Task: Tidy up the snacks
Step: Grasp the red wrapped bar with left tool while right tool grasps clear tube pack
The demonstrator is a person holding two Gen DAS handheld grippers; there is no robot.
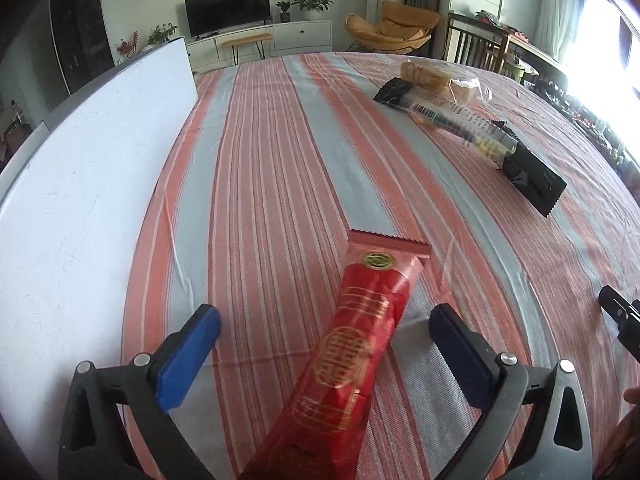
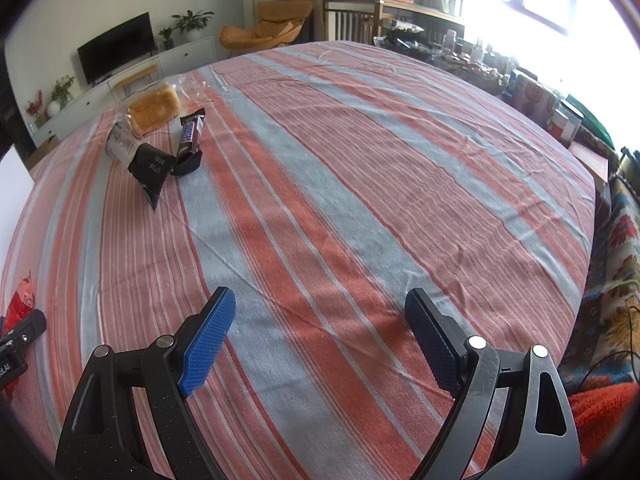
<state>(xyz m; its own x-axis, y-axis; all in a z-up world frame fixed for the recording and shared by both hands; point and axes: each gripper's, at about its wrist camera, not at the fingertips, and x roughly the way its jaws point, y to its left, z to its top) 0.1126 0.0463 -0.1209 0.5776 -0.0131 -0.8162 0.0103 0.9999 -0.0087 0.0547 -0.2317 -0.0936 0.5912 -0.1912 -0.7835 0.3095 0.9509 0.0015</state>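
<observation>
Between the wide-open left gripper [image 1: 324,336] pads, untouched, the red snack pack [image 1: 352,344] points lengthwise away along the tablecloth [image 1: 280,160] stripes.

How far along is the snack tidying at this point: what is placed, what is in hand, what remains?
Placed, apparently: the red snack pack lies on the striped cloth between the wide-open left tongs, whose pads are off it. In hand: nothing; the right tongs are open and empty. Left: the bread bag, chocolate bar and black-ended packet, clustered at the far side.
</observation>
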